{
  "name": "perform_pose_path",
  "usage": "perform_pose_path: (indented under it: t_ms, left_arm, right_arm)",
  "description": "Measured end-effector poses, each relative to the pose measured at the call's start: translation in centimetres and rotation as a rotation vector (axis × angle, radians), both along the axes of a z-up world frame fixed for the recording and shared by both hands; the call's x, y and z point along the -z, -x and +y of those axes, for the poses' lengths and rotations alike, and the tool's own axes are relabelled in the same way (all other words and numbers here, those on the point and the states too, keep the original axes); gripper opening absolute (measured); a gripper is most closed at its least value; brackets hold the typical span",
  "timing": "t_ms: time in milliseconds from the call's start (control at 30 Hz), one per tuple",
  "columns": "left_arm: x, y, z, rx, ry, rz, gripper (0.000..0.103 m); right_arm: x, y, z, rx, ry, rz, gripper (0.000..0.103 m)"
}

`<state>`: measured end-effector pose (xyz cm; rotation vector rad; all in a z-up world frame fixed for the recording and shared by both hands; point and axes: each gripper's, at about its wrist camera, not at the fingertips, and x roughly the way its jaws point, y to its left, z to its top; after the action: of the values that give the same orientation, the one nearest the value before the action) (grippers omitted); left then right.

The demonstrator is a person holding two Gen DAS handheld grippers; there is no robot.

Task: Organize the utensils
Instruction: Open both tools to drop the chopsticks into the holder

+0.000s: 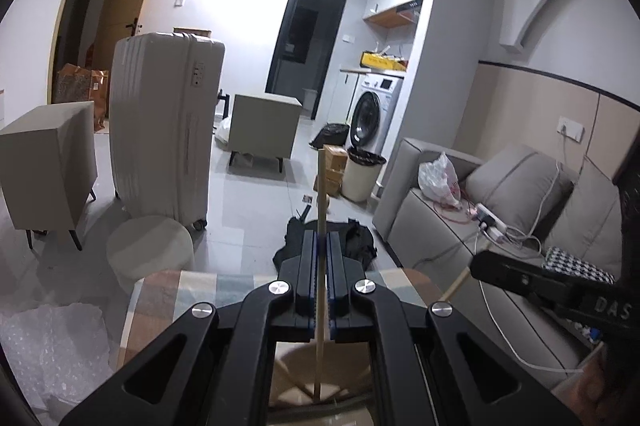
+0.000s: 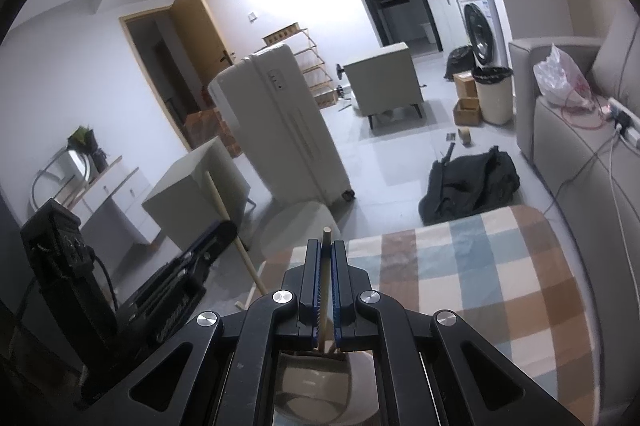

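In the left wrist view my left gripper (image 1: 320,238) is shut on a thin wooden utensil handle (image 1: 320,185), which stands upright and sticks out well past the fingertips. Its lower end drops behind the jaws toward a pale rounded shape (image 1: 300,374) that I cannot identify. My right gripper (image 1: 476,266) comes in from the right with another wooden stick (image 1: 456,286). In the right wrist view my right gripper (image 2: 327,246) is shut on a wooden handle (image 2: 327,234) above a pale round container (image 2: 316,390). The left gripper (image 2: 228,230) is at the left, holding its long stick (image 2: 224,209).
A table with a checked cloth (image 2: 460,266) lies below both grippers. Beyond its edge are a round stool (image 1: 150,246), a white suitcase (image 1: 164,129) and a black bag (image 2: 472,181) on the floor. A grey sofa (image 1: 460,234) runs along the right. Bubble wrap (image 1: 52,350) lies at the left.
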<state>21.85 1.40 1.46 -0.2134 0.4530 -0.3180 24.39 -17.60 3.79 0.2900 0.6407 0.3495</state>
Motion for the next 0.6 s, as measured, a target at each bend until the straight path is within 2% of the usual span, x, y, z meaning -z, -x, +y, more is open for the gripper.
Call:
perform_pose_path:
  t_ms: [200, 333, 467, 500, 567, 600]
  left_arm:
    - [0.3, 1.0, -0.3, 0.073, -0.017, 0.080, 0.000]
    - [1.4, 1.1, -0.5, 0.131, -0.037, 0.186, 0.000]
    - [1.3, 1.7, 0.3, 0.109, -0.036, 0.260, 0.001]
    - [1.2, 1.8, 0.5, 0.102, -0.038, 0.280, 0.006]
    - [0.7, 2.7, 0.9, 0.080, -0.044, 0.292, 0.014]
    - [0.3, 3.3, 1.2, 0.069, -0.050, 0.285, 0.024]
  right_arm:
    - [1.1, 0.8, 0.3, -0.016, 0.007, 0.035, 0.004]
    - [1.9, 1.3, 0.4, -0.016, 0.014, 0.067, 0.004]
    - [2.3, 2.1, -0.3, 0.003, -0.009, 0.100, 0.008]
    - [2.3, 2.4, -0.6, 0.006, -0.019, 0.105, 0.010]
    - [2.1, 3.3, -1.2, 0.024, -0.030, 0.109, 0.021]
    - [1.9, 4.0, -1.6, 0.032, -0.040, 0.105, 0.029]
